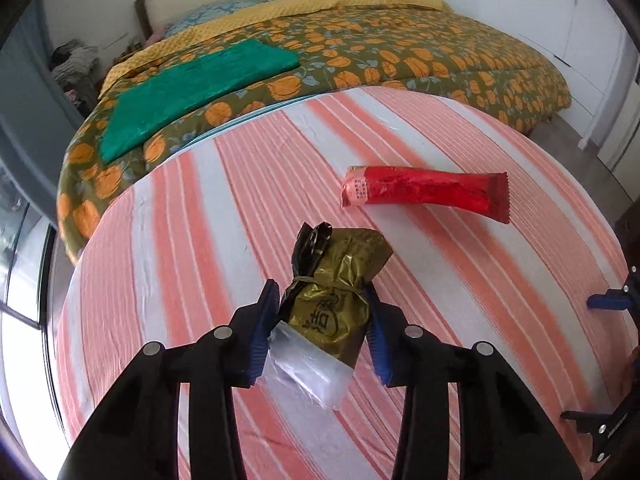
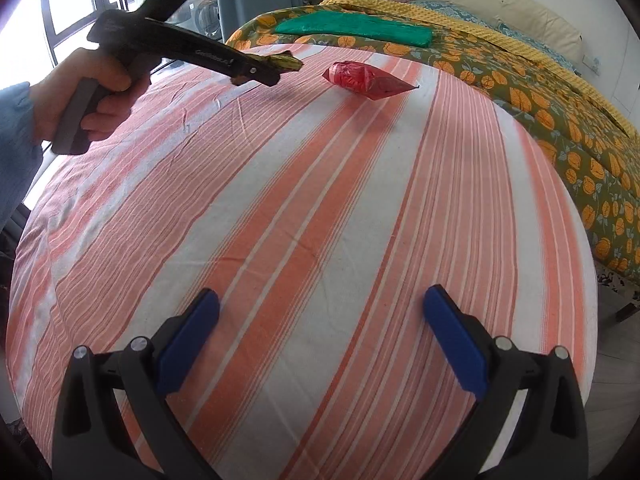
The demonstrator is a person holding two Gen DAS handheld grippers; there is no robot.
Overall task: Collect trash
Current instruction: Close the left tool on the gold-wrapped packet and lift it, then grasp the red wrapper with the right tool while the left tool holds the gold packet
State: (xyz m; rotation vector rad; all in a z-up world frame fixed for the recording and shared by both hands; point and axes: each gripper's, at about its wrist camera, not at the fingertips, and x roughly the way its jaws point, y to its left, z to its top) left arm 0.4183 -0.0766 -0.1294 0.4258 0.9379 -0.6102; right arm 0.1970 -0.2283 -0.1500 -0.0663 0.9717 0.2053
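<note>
My left gripper is shut on a gold foil wrapper with a black plastic scrap on top and clear plastic hanging below, held above the striped sheet. In the right wrist view the left gripper shows at upper left with the gold wrapper at its tip. A red snack wrapper lies on the sheet beyond it, also in the right wrist view. My right gripper is open and empty, low over the sheet; its blue fingertips show at the right edge of the left wrist view.
The pink-and-white striped sheet covers the near part of the bed. An orange-patterned quilt with a folded green cloth lies beyond. Windows and a washing machine stand far left; clothes pile beside the bed.
</note>
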